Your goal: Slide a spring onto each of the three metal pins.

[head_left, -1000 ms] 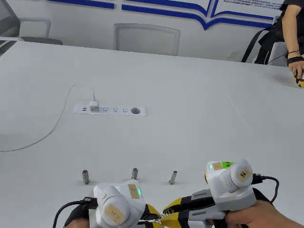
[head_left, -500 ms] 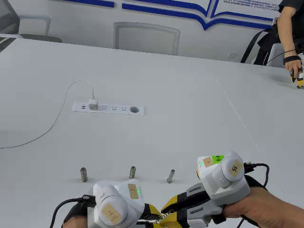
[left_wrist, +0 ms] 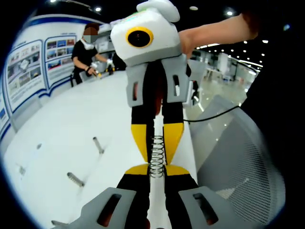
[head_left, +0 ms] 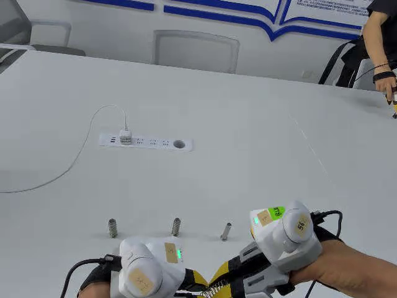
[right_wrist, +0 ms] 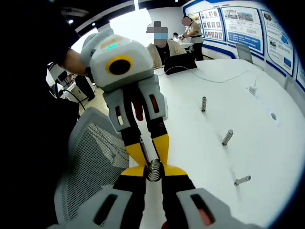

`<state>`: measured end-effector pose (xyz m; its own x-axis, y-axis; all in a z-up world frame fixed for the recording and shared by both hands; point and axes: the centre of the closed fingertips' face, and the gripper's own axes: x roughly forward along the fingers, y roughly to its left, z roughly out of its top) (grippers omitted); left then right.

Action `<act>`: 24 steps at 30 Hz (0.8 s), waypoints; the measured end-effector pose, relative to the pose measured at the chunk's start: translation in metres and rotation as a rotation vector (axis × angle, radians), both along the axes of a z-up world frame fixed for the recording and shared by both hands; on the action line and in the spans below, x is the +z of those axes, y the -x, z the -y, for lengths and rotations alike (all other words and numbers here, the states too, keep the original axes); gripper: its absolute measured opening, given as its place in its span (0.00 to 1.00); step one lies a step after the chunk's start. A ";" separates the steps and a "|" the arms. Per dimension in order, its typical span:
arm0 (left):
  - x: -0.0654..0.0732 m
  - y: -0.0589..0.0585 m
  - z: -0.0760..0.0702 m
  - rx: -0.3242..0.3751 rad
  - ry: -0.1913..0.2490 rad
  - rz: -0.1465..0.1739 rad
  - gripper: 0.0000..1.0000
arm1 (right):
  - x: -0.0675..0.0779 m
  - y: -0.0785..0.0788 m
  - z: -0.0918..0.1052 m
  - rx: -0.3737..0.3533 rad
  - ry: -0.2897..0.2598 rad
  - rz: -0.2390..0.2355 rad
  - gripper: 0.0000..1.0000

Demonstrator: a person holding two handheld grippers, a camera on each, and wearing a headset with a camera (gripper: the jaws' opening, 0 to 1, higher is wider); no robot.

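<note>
On the white tabletop (head_left: 260, 136), three pins stand in a row parallel to the power strip (head_left: 146, 143), on the person's side of it. The end pin (head_left: 112, 228), roughly in line with the strip's plugged end, and the middle pin (head_left: 176, 226) are each sleeved in a fitted spring (head_left: 176, 222). The third pin (head_left: 226, 231), just past the strip's round-holed end, is bare. Farther from the strip than that row, by the tabletop's edge, the two grippers meet tip to tip with a loose spring (left_wrist: 156, 153) bridging them. The left gripper (left_wrist: 156, 171) has its fingers clamped on one end of the loose spring, and the right gripper (right_wrist: 153, 171) has its fingers pinched on the other end. A white cable (head_left: 74, 162) leaves a plug (head_left: 126, 137) in the strip and trails away on the side opposite the round hole.
</note>
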<state>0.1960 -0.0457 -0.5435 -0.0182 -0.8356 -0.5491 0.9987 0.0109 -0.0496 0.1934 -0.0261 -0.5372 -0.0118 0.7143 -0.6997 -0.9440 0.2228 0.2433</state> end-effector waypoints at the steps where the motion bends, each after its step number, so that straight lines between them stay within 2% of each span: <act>1: 0.000 0.000 0.000 -0.002 -0.001 0.001 0.09 | 0.000 0.000 0.000 0.001 0.002 0.000 0.13; 6: 0.000 0.000 -0.001 0.005 0.003 -0.005 0.09 | 0.001 -0.001 0.000 -0.011 -0.006 -0.006 0.13; 9: 0.000 0.001 0.000 0.002 0.002 -0.010 0.10 | 0.000 0.000 0.001 -0.024 -0.005 -0.029 0.13; 15: -0.006 0.002 0.001 0.000 -0.008 -0.009 0.10 | -0.005 0.000 0.002 -0.031 0.000 -0.012 0.13; 19: -0.009 0.003 0.001 0.007 -0.004 -0.030 0.11 | -0.008 0.001 0.003 -0.045 0.000 -0.019 0.12; 24: -0.016 0.006 0.000 0.010 -0.026 -0.029 0.12 | -0.009 0.001 0.005 -0.060 -0.009 -0.035 0.12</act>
